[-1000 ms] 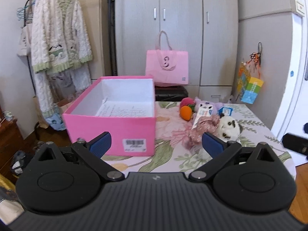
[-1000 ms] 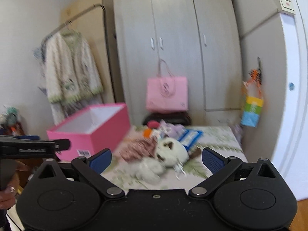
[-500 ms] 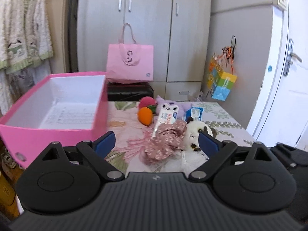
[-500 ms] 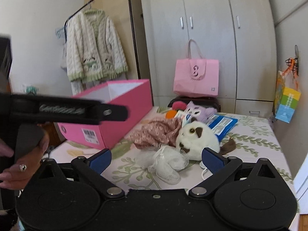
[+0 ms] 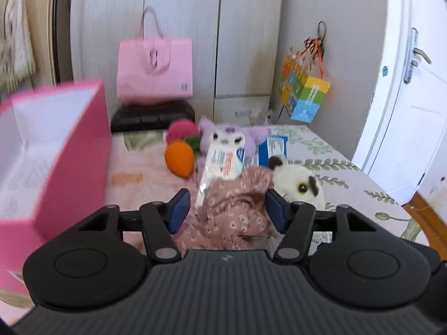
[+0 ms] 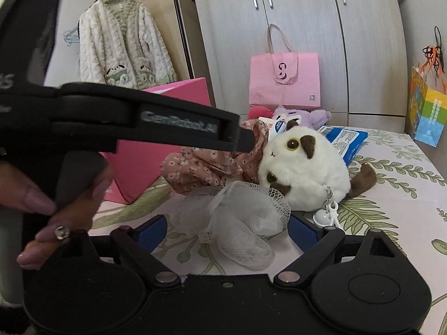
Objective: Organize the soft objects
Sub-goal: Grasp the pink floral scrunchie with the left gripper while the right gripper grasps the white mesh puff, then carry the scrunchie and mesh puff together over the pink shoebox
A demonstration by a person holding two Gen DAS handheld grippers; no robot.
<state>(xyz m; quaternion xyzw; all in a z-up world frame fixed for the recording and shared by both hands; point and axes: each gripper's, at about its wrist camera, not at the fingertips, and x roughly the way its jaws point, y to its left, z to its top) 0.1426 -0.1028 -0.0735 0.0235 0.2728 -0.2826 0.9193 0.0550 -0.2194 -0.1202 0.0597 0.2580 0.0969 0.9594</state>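
A pink floral cloth (image 5: 232,212) lies on the flowered table between the open fingers of my left gripper (image 5: 227,209); it also shows in the right wrist view (image 6: 206,164). A white mesh pouf (image 6: 240,223) lies between the open fingers of my right gripper (image 6: 227,230). A white and brown plush (image 6: 304,170) sits just behind it and shows in the left wrist view (image 5: 301,184). An open pink box (image 5: 56,150) stands at the left. An orange plush (image 5: 178,159), a red plush (image 5: 180,131) and a purple plush (image 5: 232,136) lie further back.
A white tube pack (image 5: 223,164) and a blue packet (image 5: 275,148) lie among the toys. A pink bag (image 5: 155,69) on a black case stands against the wardrobe. A colourful bag (image 5: 304,95) hangs at the right wall. The left gripper's body (image 6: 139,120) crosses the right wrist view.
Both grippers have moved forward to the pile. The left now straddles the floral cloth, its fingers narrower than before. The right now straddles the mesh pouf.
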